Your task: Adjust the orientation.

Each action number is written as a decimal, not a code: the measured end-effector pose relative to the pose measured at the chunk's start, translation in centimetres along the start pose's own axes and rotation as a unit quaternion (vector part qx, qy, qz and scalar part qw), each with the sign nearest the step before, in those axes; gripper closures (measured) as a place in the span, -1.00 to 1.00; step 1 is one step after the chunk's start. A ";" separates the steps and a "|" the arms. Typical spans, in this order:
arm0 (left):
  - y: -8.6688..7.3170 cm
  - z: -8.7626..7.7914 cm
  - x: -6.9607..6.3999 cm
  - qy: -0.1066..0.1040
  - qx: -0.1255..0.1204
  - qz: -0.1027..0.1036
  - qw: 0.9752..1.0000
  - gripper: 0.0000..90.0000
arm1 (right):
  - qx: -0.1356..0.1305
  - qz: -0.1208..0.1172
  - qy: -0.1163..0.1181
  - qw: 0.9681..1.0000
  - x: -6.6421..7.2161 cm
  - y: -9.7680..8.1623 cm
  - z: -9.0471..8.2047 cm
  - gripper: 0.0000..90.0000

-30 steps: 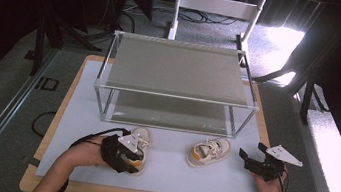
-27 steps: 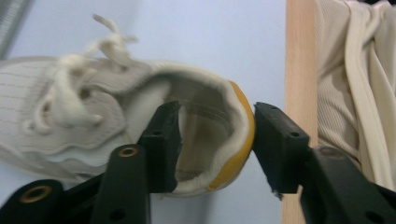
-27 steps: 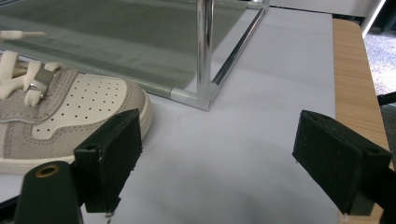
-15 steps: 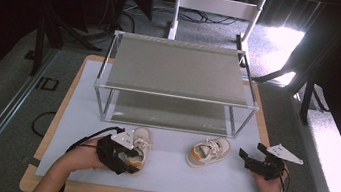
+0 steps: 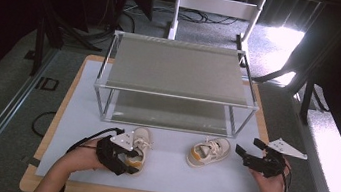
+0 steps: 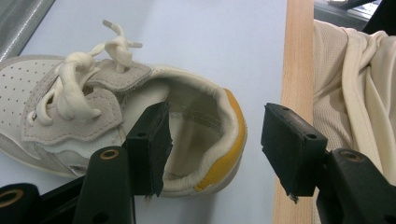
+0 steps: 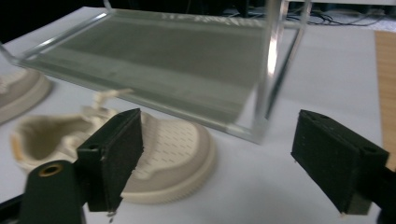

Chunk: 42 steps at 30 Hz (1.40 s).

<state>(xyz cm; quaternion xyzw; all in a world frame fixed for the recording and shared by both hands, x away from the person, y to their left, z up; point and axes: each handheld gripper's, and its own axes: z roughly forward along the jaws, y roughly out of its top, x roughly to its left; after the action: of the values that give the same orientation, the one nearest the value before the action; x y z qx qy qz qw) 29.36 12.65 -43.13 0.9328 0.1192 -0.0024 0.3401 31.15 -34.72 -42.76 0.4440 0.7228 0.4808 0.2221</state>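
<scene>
The bench [image 5: 167, 176] carries a two-tier rack [image 5: 177, 84] at the back and two small shoes in front of it, both lying on the white mat and well apart from each other.

The left shoe [image 5: 137, 144] lies with its long axis running away from the person, toe toward the rack and heel toward the near edge. The left claw [image 5: 122, 157] comes at it from that heel end. In the left gripper view one pad sits down inside the shoe's opening while the other stands outside, past the yellow heel patch [image 6: 223, 161], so the heel wall is between the jaws. A clear gap shows between the outer pad and the heel: the jaws have just been opening and press on nothing, so the shoe rests on the mat ungripped.

The right shoe [image 5: 208, 152] lies slantwise, toe angled toward the rack's right leg. The right claw [image 5: 245, 157] hovers just off its right side, jaws spread wide and empty. The right gripper view has the shoe [image 7: 154, 154] low and to the left of the gap, so my guess is a grasp would need the claw shifted that way first.
</scene>
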 end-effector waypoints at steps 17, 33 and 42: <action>-0.7 -0.9 -0.5 -0.003 -0.019 -0.005 1.000 -0.11 | 0.006 -0.069 0.090 0.994 7.1 2.9 0.8 -0.52; -4.8 -4.5 -0.7 0.045 -0.070 -0.043 0.996 -0.14 | 0.072 -0.109 0.136 0.982 10.6 1.3 4.5 -0.16; -7.5 -4.6 -0.1 0.061 -0.115 -0.107 0.986 -0.23 | 0.123 -0.128 0.146 0.973 11.2 0.2 6.1 0.26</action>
<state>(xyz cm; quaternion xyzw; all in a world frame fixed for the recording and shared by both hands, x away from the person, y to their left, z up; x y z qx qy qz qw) 27.24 21.05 -44.36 0.8677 0.2385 0.0324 0.4350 30.13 -22.03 -44.05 0.2971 0.8518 0.4152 0.1173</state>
